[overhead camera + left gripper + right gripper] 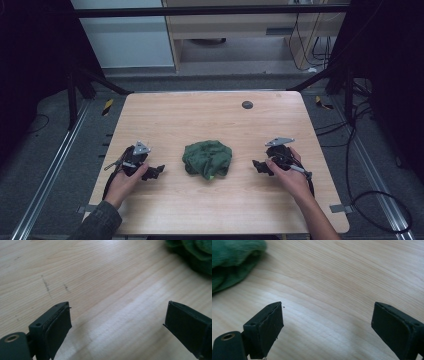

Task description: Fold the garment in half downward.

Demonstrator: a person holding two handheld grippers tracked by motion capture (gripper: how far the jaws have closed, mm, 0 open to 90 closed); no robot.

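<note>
- Cloth [208, 159], a dark green crumpled heap, lies on the bench [210, 117] between my two hand-held grippers, apart from both and touching neither.
- Left hand-held gripper [156, 171]: jaws stand wide with nothing but bare wood between them. In the left gripper view the cloth [192, 255] sits ahead and off to one side of the jaws, not in line with them.
- Right hand-held gripper [258, 166]: jaws also wide and empty. In the right gripper view the cloth [232, 260] shows ahead and off to the far side of the jaws, again out of line.
- As I read it, I am at the approach, both tools pointing inward at the heap from either side, low over the bench.
- Risk one: since the heap is off-axis for both, pushing straight ahead could slide a jaw past it or shove it across the wood instead of getting a fold between the pads.
- Risk two: the bundle has no clear edge or corner on show, so a pinch may catch several layers at once and lift it as a lump.
- Risk three: coming in this low, a lower jaw could scrape or dig at the bench before it gets under the fabric.
- Risk four: closing in from both sides at once could bring the tools together in the middle.
</note>
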